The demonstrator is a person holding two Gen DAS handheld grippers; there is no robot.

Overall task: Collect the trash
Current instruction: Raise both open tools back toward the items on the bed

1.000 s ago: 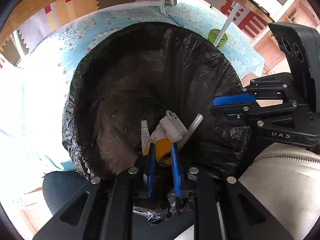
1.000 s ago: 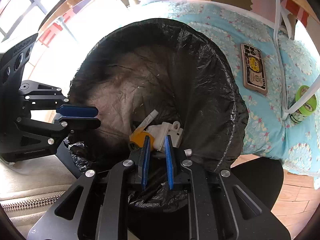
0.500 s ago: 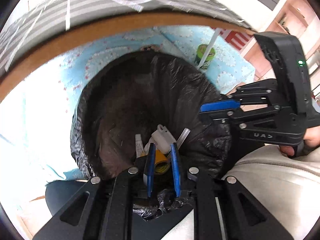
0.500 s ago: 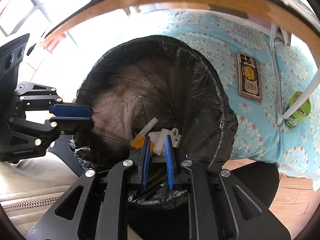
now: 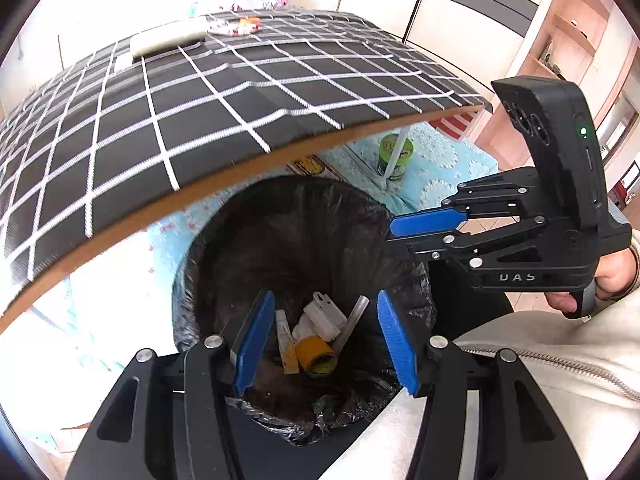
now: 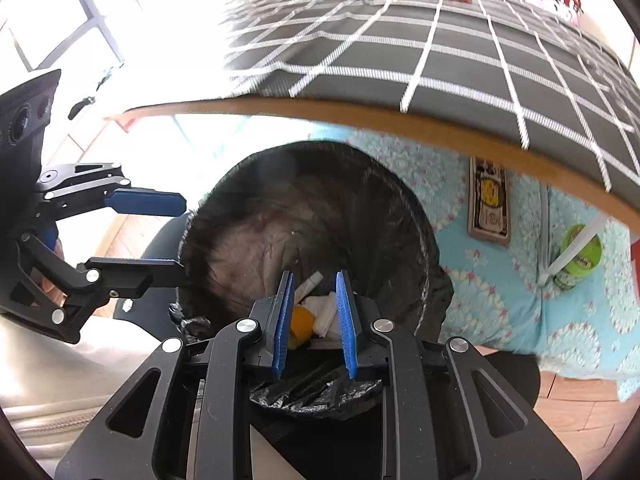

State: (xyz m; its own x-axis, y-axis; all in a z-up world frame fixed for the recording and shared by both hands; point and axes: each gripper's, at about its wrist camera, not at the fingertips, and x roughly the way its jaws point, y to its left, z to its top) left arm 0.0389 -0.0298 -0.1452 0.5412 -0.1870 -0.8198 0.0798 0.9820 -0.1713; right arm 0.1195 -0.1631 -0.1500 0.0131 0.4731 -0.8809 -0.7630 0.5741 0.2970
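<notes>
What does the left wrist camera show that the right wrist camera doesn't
Only the left wrist view shows the person's hand on the right tongs' handle, and the clear tube and small white tube inside the bin. Only the right wrist view shows the bright window and the left tongs from the side, fingers spread apart. Both show the black-lined trash bin with the yellow tape roll and white trash, the checkered table, the green cup and the blue floral cloth.
</notes>
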